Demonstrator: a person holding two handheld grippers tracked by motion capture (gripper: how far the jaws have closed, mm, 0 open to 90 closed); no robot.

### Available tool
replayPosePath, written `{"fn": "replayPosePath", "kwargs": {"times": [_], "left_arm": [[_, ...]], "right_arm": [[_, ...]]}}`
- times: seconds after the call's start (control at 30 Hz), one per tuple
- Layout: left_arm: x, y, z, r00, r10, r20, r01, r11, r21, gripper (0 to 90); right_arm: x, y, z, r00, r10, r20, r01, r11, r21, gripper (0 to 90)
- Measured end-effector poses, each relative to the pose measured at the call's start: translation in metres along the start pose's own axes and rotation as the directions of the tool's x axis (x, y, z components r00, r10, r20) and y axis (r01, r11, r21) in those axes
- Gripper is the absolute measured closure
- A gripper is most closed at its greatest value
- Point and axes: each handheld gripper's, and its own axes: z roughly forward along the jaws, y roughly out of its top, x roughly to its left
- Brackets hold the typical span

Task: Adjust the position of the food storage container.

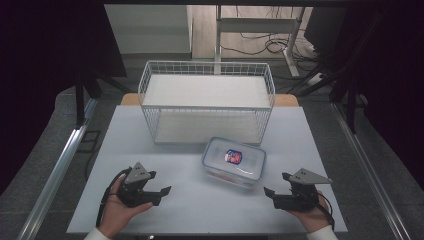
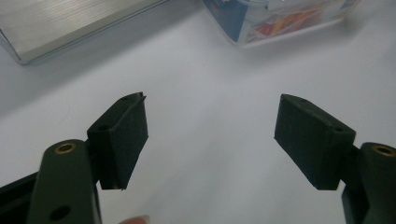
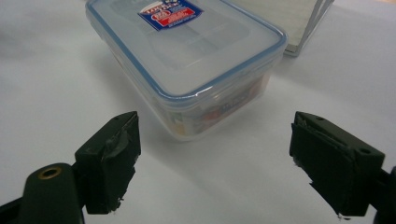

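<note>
- Lidded plastic container (image 1: 234, 161) sits on the table (image 1: 150, 150), before the wire basket (image 1: 207, 100).
- Left gripper (image 1: 159, 194) and right gripper (image 1: 272, 196): jaws wide apart, empty.
- Approach the container's short ends squarely; grip below the lid rim.

Left gripper view: the plastic container (image 2: 280, 18) is cut off by the top edge; only its lower wall shows, and the printed label is blurred and unreadable. The wire basket (image 2: 60, 28) is cropped at the top-left corner.

Right gripper view: the container's far-left corner runs past the top edge. The lid sticker (image 3: 170, 14) is cropped and its text is too small to read. Contents behind the near wall are indistinct.

High view: the person's forearms are cut off at the bottom edge.
</note>
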Motion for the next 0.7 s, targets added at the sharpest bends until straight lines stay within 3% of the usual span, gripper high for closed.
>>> {"fn": "replayPosePath", "kwargs": {"times": [0.23, 0.47, 0.7], "left_arm": [[0.000, -0.002, -0.004, 1.0000, 0.001, -0.009, -0.001, 1.0000, -0.009, 25.0], [0.000, -0.005, -0.009, 1.0000, -0.005, -0.008, 0.005, 0.9998, -0.021, 25.1], [0.001, -0.008, -0.010, 0.9999, -0.012, -0.008, 0.012, 0.9998, -0.016, 25.0]], "right_arm": [[0.000, 0.002, 0.001, 1.0000, -0.001, -0.005, 0.001, 1.000, 0.007, 18.1], [0.009, 0.009, -0.003, 0.9998, -0.013, -0.016, 0.012, 1.000, -0.015, 20.5], [0.007, 0.018, 0.005, 0.9990, 0.004, -0.044, -0.004, 1.000, 0.016, 24.5]]}}
